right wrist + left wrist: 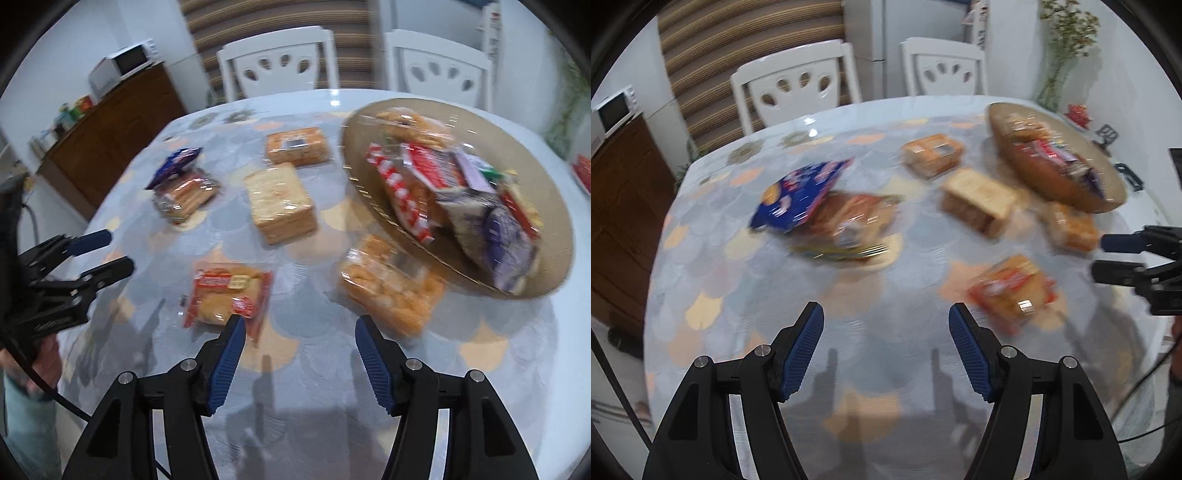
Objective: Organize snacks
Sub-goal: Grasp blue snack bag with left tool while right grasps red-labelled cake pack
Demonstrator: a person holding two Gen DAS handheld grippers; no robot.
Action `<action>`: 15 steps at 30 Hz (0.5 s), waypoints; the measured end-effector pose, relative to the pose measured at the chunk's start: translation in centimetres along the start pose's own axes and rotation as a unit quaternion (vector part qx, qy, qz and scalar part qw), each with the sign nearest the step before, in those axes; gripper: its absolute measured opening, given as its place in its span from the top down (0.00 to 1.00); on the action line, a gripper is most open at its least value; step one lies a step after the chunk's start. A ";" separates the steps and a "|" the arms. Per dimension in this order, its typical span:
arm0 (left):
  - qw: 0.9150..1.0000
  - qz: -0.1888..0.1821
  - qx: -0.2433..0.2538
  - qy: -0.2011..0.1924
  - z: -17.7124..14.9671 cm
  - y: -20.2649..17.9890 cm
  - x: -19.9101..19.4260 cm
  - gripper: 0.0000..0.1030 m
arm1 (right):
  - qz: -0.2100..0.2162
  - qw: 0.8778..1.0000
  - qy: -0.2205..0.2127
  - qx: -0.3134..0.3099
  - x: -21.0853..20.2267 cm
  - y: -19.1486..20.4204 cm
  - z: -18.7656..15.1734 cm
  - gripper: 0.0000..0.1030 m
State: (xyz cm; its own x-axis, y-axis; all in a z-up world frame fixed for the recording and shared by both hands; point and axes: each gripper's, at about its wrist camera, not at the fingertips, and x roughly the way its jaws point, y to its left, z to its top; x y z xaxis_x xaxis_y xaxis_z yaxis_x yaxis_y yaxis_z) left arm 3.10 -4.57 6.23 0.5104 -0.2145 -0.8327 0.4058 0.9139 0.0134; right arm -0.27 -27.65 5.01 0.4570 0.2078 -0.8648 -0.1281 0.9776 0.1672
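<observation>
Tilting steeply down over the table (258, 369), left tool (886, 347) and right tool (297, 360) gape wide, empty.

Six snack packs (280, 203) on table; one tray (546, 192); two chairs (277, 59).

snack packs (281, 202): glossy clear plastic | table (332, 369): glossy | cabinet (110, 122): wood

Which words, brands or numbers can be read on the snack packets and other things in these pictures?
None can be read.
Red-and-white packet in the tray: white print, blurred.
Blue bag: print blurred.
Red-labelled bun packet: label too blurred.
Microwave: too small.
</observation>
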 end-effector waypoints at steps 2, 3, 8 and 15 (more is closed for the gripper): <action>1.000 0.001 -0.019 0.006 -0.1 1.7 0.5 0.33 | 0.009 1.000 0.006 -0.014 0.7 0.7 0.3 0.38; 1.000 -0.003 -0.029 0.008 0.0 2.5 0.8 0.33 | 0.015 1.000 0.010 -0.020 1.2 1.2 0.5 0.36; 0.996 -0.027 -0.086 0.009 2.5 7.0 2.2 0.32 | 0.036 0.998 0.032 -0.029 3.4 2.4 1.0 0.36; 0.992 -0.051 -0.113 -0.004 8.7 10.0 5.9 0.22 | 0.040 0.998 0.034 -0.029 4.8 2.7 2.2 0.36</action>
State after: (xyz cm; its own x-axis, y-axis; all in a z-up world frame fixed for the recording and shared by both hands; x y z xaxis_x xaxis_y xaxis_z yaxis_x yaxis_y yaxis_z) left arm 16.71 0.29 6.25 0.4817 -0.3119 -0.8190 0.2757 0.9410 -0.1962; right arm 3.48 -23.91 2.32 0.3823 0.2795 -0.8807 -0.2132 0.9541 0.2102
